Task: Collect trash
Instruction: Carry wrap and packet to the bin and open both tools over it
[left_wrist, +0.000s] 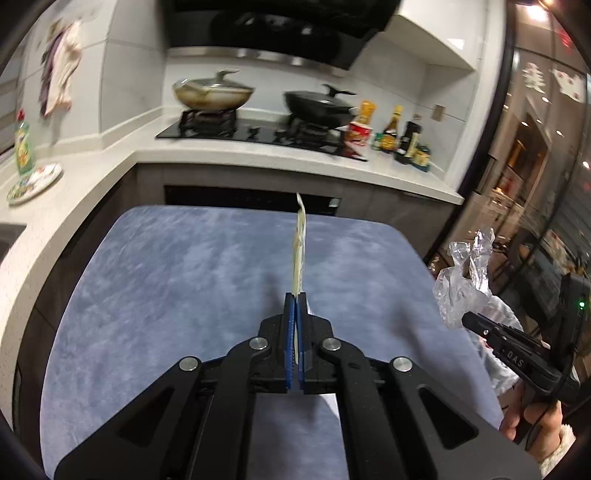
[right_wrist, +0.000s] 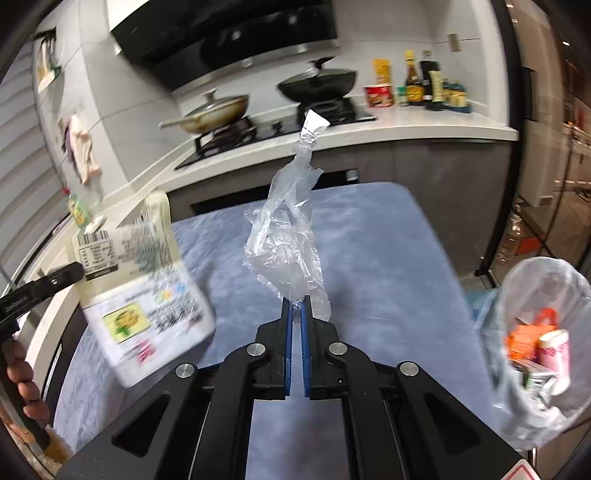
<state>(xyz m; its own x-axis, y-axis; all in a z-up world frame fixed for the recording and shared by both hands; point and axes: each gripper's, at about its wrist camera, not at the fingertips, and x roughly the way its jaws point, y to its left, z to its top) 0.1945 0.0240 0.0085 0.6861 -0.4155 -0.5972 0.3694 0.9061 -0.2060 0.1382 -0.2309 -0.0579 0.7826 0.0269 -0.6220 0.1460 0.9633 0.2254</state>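
Observation:
My left gripper is shut on a flat printed food wrapper, seen edge-on above the blue table. The same wrapper shows broadside at the left of the right wrist view, held by the left gripper. My right gripper is shut on a crumpled clear plastic bag and holds it above the table. That bag and the right gripper show at the right edge of the left wrist view.
A bin lined with a clear bag, holding orange and pink rubbish, stands right of the table. Behind is a counter with a stove, two lidded pans, bottles, and a plate at the left.

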